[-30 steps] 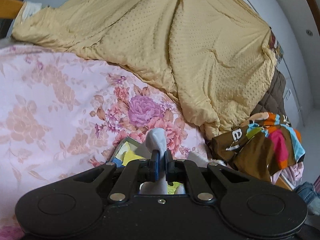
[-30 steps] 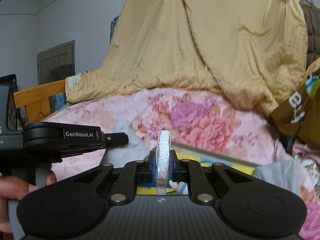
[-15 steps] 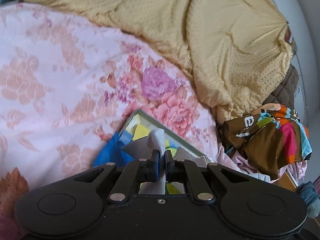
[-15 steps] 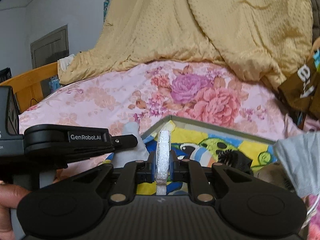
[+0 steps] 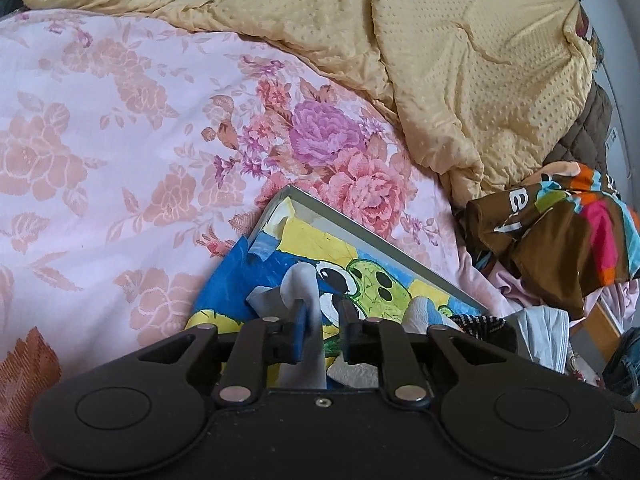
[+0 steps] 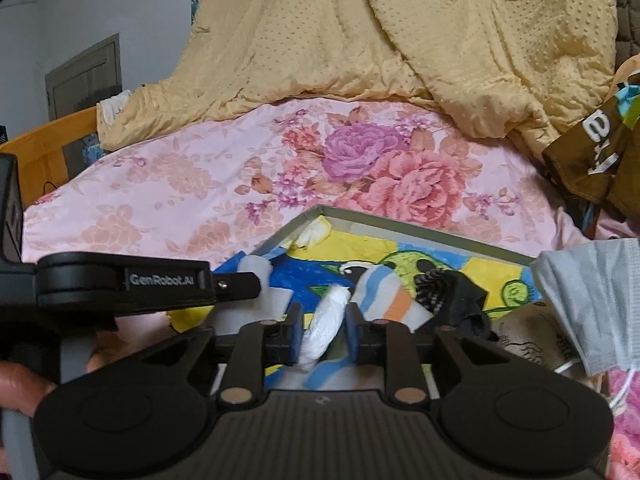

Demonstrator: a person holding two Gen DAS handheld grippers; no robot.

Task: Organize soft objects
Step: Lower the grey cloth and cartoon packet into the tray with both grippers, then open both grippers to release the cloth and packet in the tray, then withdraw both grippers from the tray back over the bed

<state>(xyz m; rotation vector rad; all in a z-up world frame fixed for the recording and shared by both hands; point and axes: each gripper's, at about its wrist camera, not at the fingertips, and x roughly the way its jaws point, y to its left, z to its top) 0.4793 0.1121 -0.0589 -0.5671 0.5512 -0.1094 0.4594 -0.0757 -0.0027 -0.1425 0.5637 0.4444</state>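
A shallow box (image 5: 362, 236) lined with a yellow, blue and green cartoon picture lies on the floral bedspread; it also shows in the right wrist view (image 6: 404, 226). My left gripper (image 5: 323, 330) is open over the box, with a grey-white sock (image 5: 306, 300) loose between its fingers. My right gripper (image 6: 320, 332) is open over the box, with a white sock (image 6: 326, 324) loose and tilted between its fingers. A striped sock (image 6: 386, 292) and a black sock (image 6: 448, 292) lie inside the box.
A pink floral bedspread (image 5: 120, 140) covers the bed. A yellow quilt (image 5: 440, 40) is heaped behind. A brown multicoloured garment (image 5: 560, 240) lies at the right. A grey face mask (image 6: 592, 304) lies by the box's right side. A wooden bed frame (image 6: 48, 144) stands at the left.
Both grippers moved down over the box and opened, letting go of the socks they held. The white sock has tipped over to the right.
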